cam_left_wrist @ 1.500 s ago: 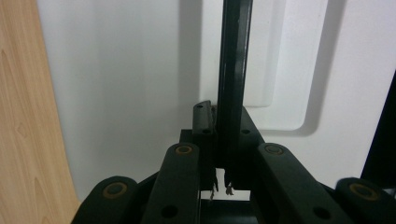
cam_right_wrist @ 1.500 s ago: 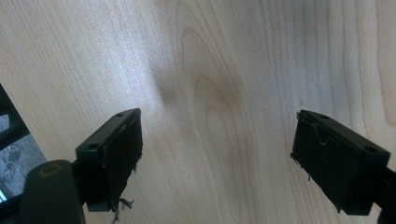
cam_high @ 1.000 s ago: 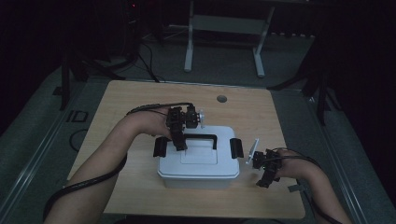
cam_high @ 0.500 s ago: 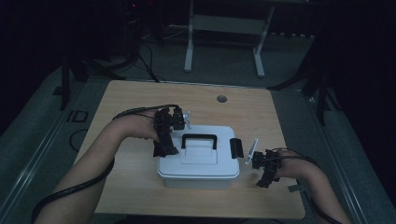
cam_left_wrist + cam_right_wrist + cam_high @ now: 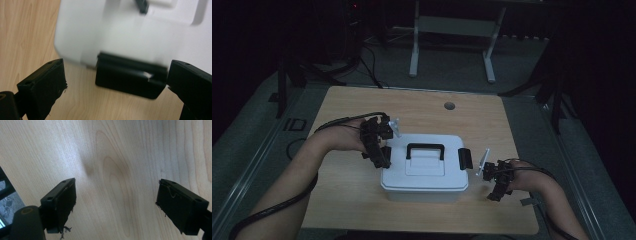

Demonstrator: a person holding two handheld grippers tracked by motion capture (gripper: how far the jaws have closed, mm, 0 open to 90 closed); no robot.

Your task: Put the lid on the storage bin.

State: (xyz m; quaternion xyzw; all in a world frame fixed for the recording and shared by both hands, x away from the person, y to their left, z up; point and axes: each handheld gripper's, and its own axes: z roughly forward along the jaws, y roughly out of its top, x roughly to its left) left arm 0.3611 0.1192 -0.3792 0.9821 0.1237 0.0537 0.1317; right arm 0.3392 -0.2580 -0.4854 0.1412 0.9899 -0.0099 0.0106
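Two black side latches hold the lid of the white plastic box (image 5: 424, 167), and the left latch (image 5: 130, 78) lies between the fingers of the left gripper (image 5: 113, 85), which stand wide with nothing pressed between them; they have just been opening. The likely trouble from here is a poor bite on that latch: the left gripper view is blurred around it, so the hand seems to be in motion, and if the fingers close while drifting they could pinch only a corner, slip off, or shove the light box sideways across the tabletop (image 5: 362, 210). With nothing steadying the far side, a hard pull could tip or drag the whole box rather than release the clasp.

That box sits near the middle of the tabletop, slightly toward the person, lid on, with a black carry handle (image 5: 425, 150) lying across its top and the right latch (image 5: 465, 158) on its other end. It looks like smooth, rigid plastic, with rounded corners.

Off to the right, the right gripper (image 5: 496, 186) hovers just beside the box over bare wood, its fingers (image 5: 60, 203) spread wide and empty.
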